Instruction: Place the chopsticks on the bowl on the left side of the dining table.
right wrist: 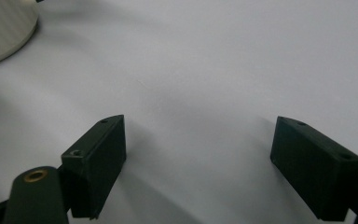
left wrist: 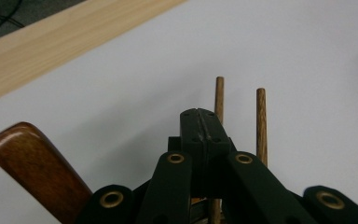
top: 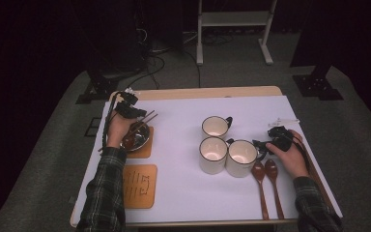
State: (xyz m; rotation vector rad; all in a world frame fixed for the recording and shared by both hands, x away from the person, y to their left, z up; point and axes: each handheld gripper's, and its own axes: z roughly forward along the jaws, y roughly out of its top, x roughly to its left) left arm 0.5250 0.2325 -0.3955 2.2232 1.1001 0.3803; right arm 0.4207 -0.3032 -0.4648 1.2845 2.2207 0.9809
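Observation:
My left gripper [top: 139, 116] hovers over a metal bowl [top: 136, 138] that rests on a wooden coaster [top: 145, 150] at the table's left. In the left gripper view its jaws [left wrist: 199, 113] are pressed together with nothing visible between them. Two wooden chopsticks [left wrist: 261, 121] lie just under and past the tips, pointing away. A dark wooden handle [left wrist: 32, 168] shows at the lower left. My right gripper [top: 258, 143] rests low beside the nearest mug's handle, and its jaws [right wrist: 200, 144] stand wide open over bare white table.
Three white mugs [top: 213, 154] cluster mid-table, and one mug's side [right wrist: 0, 32] appears in the right gripper view. Two wooden spoons [top: 265, 181] lie before the right hand. A second coaster [top: 140, 186] sits near the front left. The table's wooden edge [left wrist: 51, 42] runs behind.

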